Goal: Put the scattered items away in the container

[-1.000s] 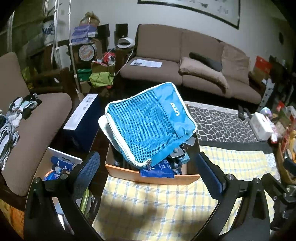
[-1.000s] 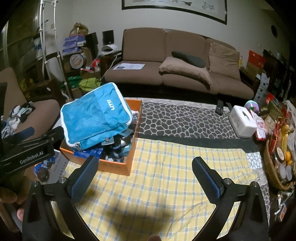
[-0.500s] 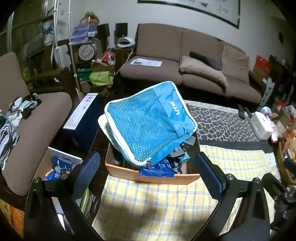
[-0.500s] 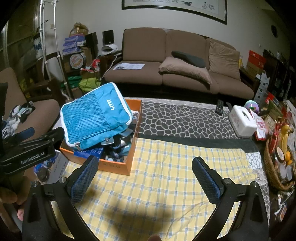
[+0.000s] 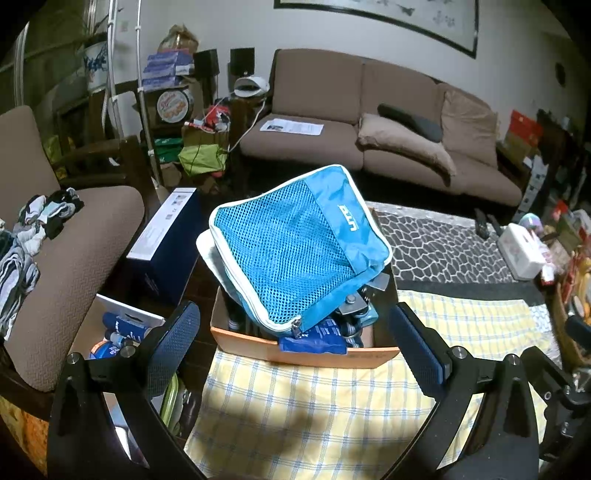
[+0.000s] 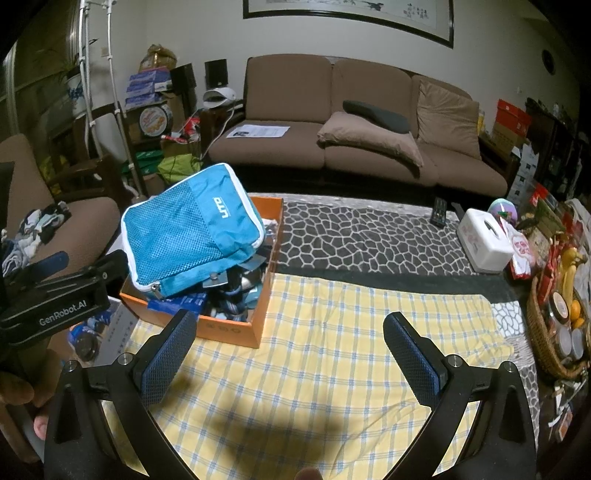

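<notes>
I see the blue mesh pouch (image 5: pixel 295 247) lying tilted on top of the full orange box (image 5: pixel 306 352). Both my left hand-held gripper (image 5: pixel 293 345) and right hand-held gripper (image 6: pixel 288 350) are spread wide, holding nothing, above the yellow checked cloth (image 6: pixel 332 350). A brown sofa (image 6: pixel 354 122) stands behind.

A home living room, seemingly: brown sofa (image 6: pixel 354 122), framed picture (image 6: pixel 347 14), cluttered shelves (image 6: pixel 155 96).

Left gripper (image 5: pixel 293 339) jaws wide apart, empty. Right gripper (image 6: pixel 288 349) same, empty. Hand (image 6: pixel 22 398) grips left handle.
</notes>
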Available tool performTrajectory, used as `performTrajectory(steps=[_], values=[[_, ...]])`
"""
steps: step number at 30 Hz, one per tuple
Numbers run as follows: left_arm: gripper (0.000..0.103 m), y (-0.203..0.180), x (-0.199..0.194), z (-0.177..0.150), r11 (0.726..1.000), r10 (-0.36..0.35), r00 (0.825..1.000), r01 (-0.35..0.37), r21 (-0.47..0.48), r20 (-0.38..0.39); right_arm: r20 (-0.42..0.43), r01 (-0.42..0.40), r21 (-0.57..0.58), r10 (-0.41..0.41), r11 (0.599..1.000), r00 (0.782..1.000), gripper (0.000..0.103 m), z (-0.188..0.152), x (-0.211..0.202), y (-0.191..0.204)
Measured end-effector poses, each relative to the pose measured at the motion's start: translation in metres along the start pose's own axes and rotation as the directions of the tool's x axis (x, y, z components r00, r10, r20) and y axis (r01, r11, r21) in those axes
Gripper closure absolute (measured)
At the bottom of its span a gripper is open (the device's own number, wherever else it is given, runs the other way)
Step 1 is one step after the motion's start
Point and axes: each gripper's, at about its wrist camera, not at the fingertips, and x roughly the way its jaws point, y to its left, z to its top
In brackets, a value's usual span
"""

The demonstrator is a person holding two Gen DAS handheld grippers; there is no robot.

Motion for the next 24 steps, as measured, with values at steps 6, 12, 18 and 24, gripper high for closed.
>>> performTrajectory(steps=[6, 12, 18, 24], values=[[0.001, -0.0003, 0.0003, -0.0005, 1.0, 0.0, 1.0, 0.0, 0.001, -0.002, 0.002, -0.003, 0.0, 0.003, 1.0, 1.0, 0.001, 0.0004, -0.0011, -0.0006], [0.001, 0.0004, -0.0004, -0.0011, 1.0, 0.003, 1.0, -0.003, 0.004, -0.003, 0.001, -0.003, -0.001, 0.003, 1.0, 1.0, 0.001, 0.0001, -0.0017, 0.0], [0.001, 0.0013, -0.0012, -0.0004, 1.0, -0.006, 1.0, 0.006, 0.0, -0.004, -0.002, -0.01, 0.001, 0.01, 1.0, 1.0, 0.001, 0.0001, -0.0017, -0.0013], [0.001, 0.0019, -0.0035, 0.0001, 1.0, -0.002, 1.0, 0.002, 0.001, -0.009, -0.002, -0.01, -0.001, 0.01, 1.0, 1.0, 0.001, 0.0003, -0.0032, -0.0015]])
